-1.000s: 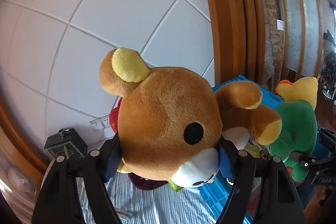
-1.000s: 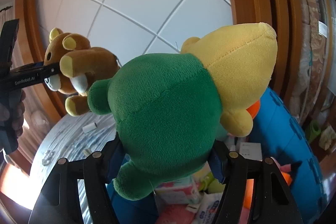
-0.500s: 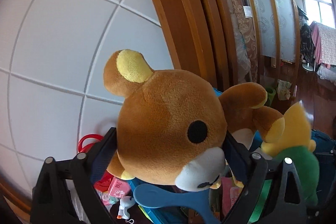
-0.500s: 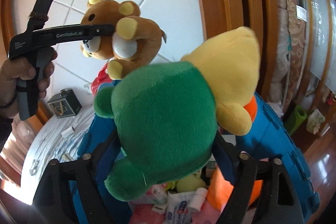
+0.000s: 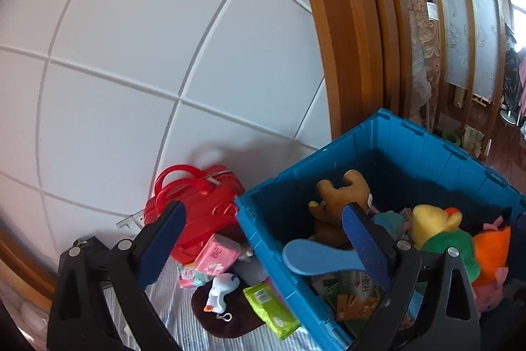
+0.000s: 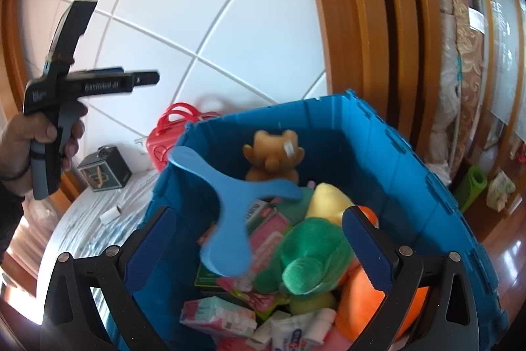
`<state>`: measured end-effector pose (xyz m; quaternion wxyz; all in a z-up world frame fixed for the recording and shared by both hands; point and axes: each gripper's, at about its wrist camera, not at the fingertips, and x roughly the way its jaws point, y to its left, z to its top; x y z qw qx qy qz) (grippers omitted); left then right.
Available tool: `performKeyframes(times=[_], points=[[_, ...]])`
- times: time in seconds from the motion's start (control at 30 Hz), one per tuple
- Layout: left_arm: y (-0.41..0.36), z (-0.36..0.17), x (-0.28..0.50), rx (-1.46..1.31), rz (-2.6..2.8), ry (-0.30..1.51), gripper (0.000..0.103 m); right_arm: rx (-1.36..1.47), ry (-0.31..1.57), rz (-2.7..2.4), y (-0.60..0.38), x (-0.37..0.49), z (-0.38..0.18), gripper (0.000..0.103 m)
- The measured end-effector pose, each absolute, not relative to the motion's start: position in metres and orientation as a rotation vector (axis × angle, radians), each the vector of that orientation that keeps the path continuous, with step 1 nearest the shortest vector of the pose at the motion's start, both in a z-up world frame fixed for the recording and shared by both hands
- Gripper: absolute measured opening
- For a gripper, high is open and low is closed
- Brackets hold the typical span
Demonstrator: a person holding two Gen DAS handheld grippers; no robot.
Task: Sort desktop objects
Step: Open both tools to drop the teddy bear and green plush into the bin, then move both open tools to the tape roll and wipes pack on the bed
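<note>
Both the left gripper (image 5: 263,247) and right gripper (image 6: 256,244) gape empty above the blue bin (image 6: 411,160), brown bear (image 6: 274,155) and green-yellow plush (image 6: 315,247) inside; next, table-edge white duck (image 5: 221,287).

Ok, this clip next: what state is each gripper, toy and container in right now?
Left gripper: open, empty.
Right gripper: open, empty.
Brown plush bear: in the bin, against its far wall.
Green and yellow plush toy: lying on the bin's contents.
Blue plastic storage bin: lid open, crowded.
Red handbag: outside the bin, by the wall.
</note>
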<state>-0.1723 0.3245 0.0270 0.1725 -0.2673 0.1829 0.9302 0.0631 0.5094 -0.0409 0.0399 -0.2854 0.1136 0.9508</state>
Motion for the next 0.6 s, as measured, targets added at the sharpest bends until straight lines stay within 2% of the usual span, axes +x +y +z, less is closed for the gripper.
performKeyframes(times=[0.3,0.6], points=[[0.176,-0.039,-0.151,-1.032,2.753,0.376,0.097,-0.939,0.262,2.999,0.448,0.048,-0.031,0.103],[0.040,-0.109,-0.116,-1.262,2.807,0.248,0.097,-1.065,0.118,3.054,0.345,0.015,-0.029,0.103]])
